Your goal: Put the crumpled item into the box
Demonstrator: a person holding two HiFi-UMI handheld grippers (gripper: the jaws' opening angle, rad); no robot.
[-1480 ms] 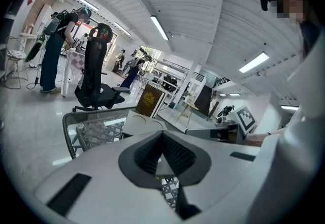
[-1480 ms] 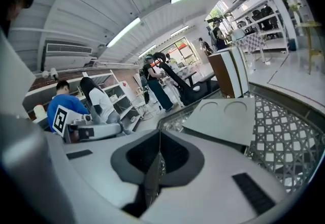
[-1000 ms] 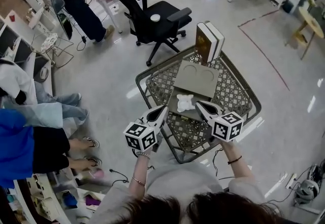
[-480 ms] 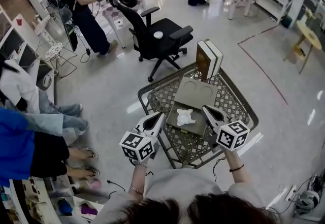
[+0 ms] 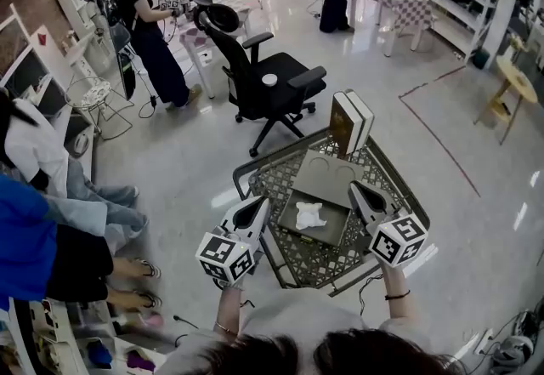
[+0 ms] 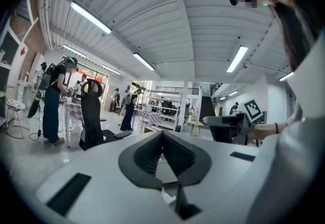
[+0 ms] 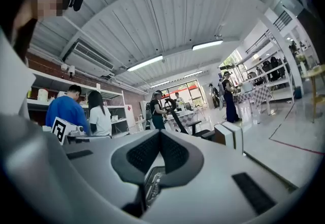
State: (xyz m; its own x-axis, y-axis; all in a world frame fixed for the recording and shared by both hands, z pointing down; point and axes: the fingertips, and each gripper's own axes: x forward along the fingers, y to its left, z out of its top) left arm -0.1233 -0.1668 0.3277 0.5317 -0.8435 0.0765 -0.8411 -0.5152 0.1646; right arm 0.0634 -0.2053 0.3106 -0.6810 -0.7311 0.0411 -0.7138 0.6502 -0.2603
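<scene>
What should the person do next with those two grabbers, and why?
Probably open the right gripper and tip it down toward the crumpled white item. Both it and the left gripper are shut and empty, pointing out at the room rather than at the mesh table, while the item lies loose on the grey tray between them.

Found no legible text, label, brand or number. Noted square black-and-white markers on left gripper (image 5: 257, 205) and right gripper (image 5: 357, 189): patterns only, no characters. Checked books (image 5: 351, 121) at far corner of table (image 5: 316, 259): cover print unreadable.
</scene>
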